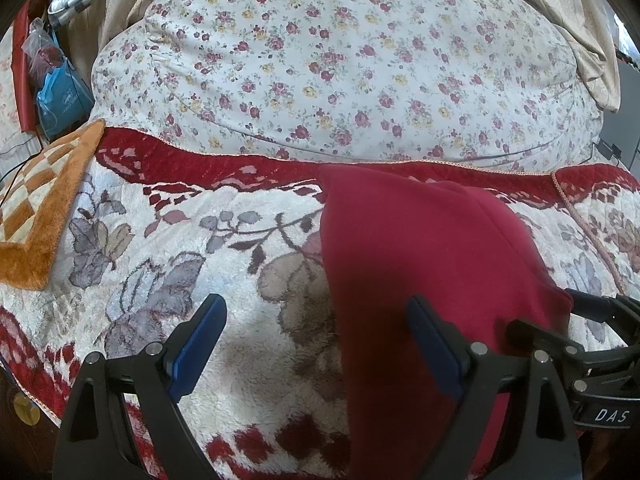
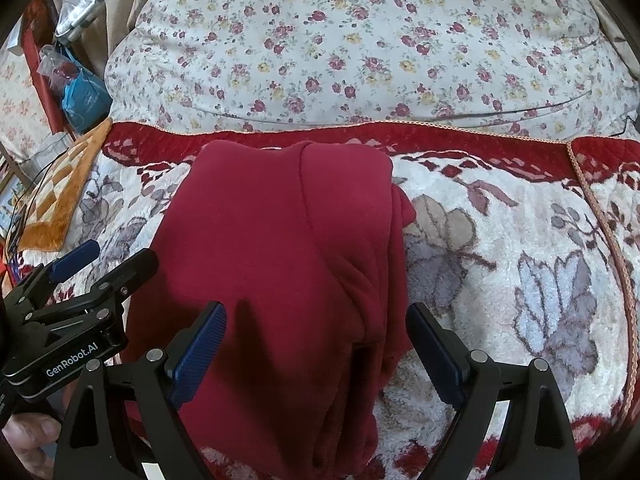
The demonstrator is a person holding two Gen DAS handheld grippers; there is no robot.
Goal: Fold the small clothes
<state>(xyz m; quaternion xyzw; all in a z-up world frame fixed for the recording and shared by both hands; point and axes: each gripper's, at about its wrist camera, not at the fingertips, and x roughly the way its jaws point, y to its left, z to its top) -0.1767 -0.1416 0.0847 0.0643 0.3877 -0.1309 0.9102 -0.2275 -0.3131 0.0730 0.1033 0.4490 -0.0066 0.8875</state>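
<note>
- While both grippers hang tilted down over the bed, the left gripper (image 1: 316,344) has its jaws spread wide, nothing clamped; its blue pads (image 1: 198,344) are clear of the cloth.
- Right gripper (image 2: 316,350): jaws likewise released, wide apart, nothing pinched. Red fabric lies below the gap between its fingers; contact with the pads cannot be told.
- Red garment (image 2: 288,264): lies on the plush blanket, folded into a long, roughly rectangular bundle running away from the cameras. A lengthwise fold line shows on top, with bunched creases along its right edge in the right wrist view.
- In the left wrist view the garment (image 1: 424,248) sits to the right of centre, under the left gripper's right finger; the right gripper's black frame (image 1: 596,344) shows at the far right edge.
- In the right wrist view the left gripper (image 2: 76,276) appears at the left, just beside the garment's left edge. Part of a hand (image 2: 28,436) shows in the lower left corner.
- Plush blanket (image 2: 500,240): cream with grey leaf and flower pattern, red border.
- Beyond the border: floral quilt (image 1: 340,60), bulky, white with small roses.
- Far left: orange checked mat (image 1: 36,216); a blue bag (image 1: 60,100) behind it.
</note>
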